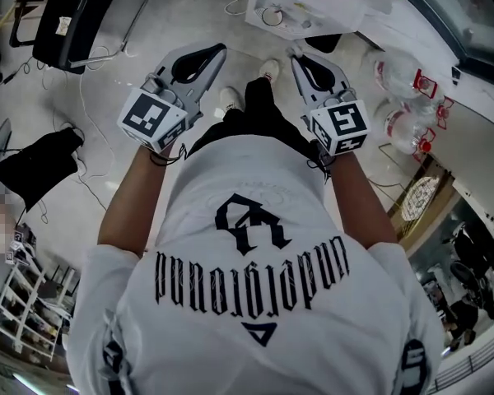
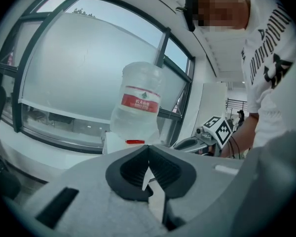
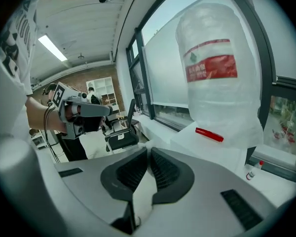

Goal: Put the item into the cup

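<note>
No cup and no loose item shows in any view. A person in a white printed T-shirt holds both grippers out at waist height over a pale floor. My left gripper is shut with nothing between its fingers; its jaws meet at the tips. My right gripper is shut and empty too, its tips touching. Each gripper view catches the other one: the right gripper with its marker cube, and the left gripper in a hand.
Large water jugs with red labels stand on a white ledge by the windows, and two lie at the right. A black chair is at the far left, a black bag on the floor, a white box ahead.
</note>
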Demonstrator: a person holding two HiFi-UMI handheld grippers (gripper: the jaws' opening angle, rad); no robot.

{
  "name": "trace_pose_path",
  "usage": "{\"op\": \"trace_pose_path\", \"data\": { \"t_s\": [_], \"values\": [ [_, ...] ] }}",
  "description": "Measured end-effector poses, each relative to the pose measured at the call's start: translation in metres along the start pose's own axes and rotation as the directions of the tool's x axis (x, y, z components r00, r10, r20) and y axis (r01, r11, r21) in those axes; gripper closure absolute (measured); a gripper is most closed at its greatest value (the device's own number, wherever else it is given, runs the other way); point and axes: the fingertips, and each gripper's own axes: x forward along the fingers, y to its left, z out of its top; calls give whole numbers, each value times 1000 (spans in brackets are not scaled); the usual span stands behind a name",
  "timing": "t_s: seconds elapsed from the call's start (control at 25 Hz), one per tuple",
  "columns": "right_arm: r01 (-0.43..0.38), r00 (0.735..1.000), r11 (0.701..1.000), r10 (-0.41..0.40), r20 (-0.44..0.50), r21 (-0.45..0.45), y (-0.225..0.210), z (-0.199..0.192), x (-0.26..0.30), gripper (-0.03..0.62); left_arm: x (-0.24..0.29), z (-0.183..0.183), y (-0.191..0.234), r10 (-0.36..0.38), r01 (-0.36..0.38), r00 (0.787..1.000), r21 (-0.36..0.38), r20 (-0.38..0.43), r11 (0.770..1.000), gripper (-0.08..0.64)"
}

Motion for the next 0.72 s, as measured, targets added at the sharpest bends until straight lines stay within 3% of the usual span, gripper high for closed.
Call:
{"op": "trace_pose_path", "data": {
  "t_s": [0.52, 0.72],
  "values": [
    [-28, 993, 998, 35, -115, 59, -42, -73, 64, 561, 67, -68, 36, 12, -15, 997, -42, -76, 999, 545],
    [-36, 988, 995, 49, -146, 93, -54, -103, 94, 561, 86, -101, 45, -37, 33, 991, -31, -129, 999, 545]
  ]
}}
